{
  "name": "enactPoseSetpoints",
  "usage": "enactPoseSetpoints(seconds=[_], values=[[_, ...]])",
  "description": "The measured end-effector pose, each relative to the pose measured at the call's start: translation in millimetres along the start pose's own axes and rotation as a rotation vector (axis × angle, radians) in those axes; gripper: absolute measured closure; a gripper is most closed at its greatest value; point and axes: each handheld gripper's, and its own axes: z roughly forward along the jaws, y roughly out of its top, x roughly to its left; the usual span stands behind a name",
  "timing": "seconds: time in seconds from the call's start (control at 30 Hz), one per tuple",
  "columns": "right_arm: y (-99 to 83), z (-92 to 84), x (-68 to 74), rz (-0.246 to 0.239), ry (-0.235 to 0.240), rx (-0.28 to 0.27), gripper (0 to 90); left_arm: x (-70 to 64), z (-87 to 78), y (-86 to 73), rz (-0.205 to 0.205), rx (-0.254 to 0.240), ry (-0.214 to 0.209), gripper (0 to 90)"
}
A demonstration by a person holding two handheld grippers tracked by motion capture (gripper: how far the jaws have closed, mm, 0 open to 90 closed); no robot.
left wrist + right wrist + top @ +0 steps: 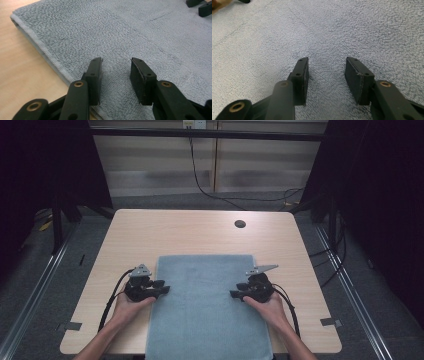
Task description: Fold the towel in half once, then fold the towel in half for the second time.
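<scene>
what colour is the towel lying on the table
The folded terry towel is a muted blue-grey, plain with no pattern; the left gripper view shows it best.

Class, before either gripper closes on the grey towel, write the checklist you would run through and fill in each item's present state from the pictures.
1. Towel lies flat on the table, no bunching: ok.
2. Left gripper over the towel's left edge, jaws apart with nothing between them: ok.
3. Right gripper over the towel's right side, jaws apart with nothing between them: ok.
4. The two grippers stand at about the same level across the towel: ok.
5. Pads already touching the cloth: cannot tell.
6. Near end of the towel hangs over the table's front edge; whether it will slip when lifted: cannot tell.
</scene>
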Motion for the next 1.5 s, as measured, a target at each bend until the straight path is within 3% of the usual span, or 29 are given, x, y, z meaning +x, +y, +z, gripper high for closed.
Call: enactPoseSetpoints(seconds=[0.27,0.4,0.47,0.57,0.63,0.7,0.8,0.87,0.9,0.97,1.03,1.1,1.13,1.3,1.33,1.4,1.43,1.5], values=[[-16.1,-12.6,16.3,-0.013,0.024,0.018,54.3,-18.0,-13.8,-13.2,-0.002,0.019,-0.042,61.1],[-24.8,-22.2,32.0,-0.025,0.046,0.068,54.2,-31.2,-23.9,-19.5,0.014,0.057,-0.075,59.5],[-27.8,-25.1,36.2,-0.039,0.053,0.077,54.0,-33.0,-25.9,-20.2,0.033,0.066,-0.083,59.1],[-27.0,-24.5,32.5,-0.03,0.076,0.069,54.0,-28.6,-24.7,-18.4,0.002,0.062,-0.096,59.0],[-25.0,-24.0,30.4,-0.03,0.083,0.07,52.9,-27.3,-25.4,-15.3,0.007,0.06,-0.094,57.4],[-20.0,-29.8,29.6,-0.055,0.052,0.039,51.5,-22.9,-27.1,-8.0,0.025,0.035,-0.077,53.9],[-5.3,-44.5,11.9,-0.037,-0.004,-0.036,51.3,-2.4,-26.7,6.8,-0.018,-0.013,-0.039,54.2],[4.4,-48.5,-9.8,-0.017,-0.062,-0.05,49.2,14.1,-22.9,16.0,-0.049,-0.028,-0.015,53.4],[8.2,-48.1,-21.7,-0.014,-0.088,-0.055,48.4,21.0,-20.4,19.8,-0.044,-0.036,0.013,52.5],[13.1,-46.3,-42.8,0.017,-0.116,-0.087,48.2,34.6,-13.7,25.7,-0.071,-0.045,0.046,51.1],[16.8,-40.6,-56.6,0.039,-0.12,-0.09,47.7,47.8,-5.3,28.5,-0.105,-0.035,0.048,48.1],[20.7,-31.8,-64.7,0.038,-0.123,-0.077,46.5,56.4,2.3,28.2,-0.122,-0.045,0.084,44.1],[22.8,-27.0,-67.9,0.035,-0.124,-0.07,46.3,59.9,6.5,28.2,-0.14,-0.038,0.067,43.3],[23.0,-9.7,-78.7,0.035,-0.146,-0.052,45.7,58.7,21.6,29.5,-0.092,-0.009,0.072,41.0],[21.6,-7.8,-80.2,0.033,-0.168,-0.045,45.6,57.7,22.0,29.4,-0.081,-0.008,0.068,44.6],[19.8,-5.9,-81.9,0.04,-0.163,-0.037,45.7,56.3,21.9,29.2,-0.075,-0.002,0.063,57.9],[16.4,-5.1,-82.2,0.029,-0.146,-0.051,59.1,52.7,20.9,28.3,-0.039,0.019,0.044,68.9],[16.9,-5.0,-79.8,0.02,-0.123,-0.044,73.9,50.3,19.7,28.8,-0.037,0.028,0.033,79.7]])
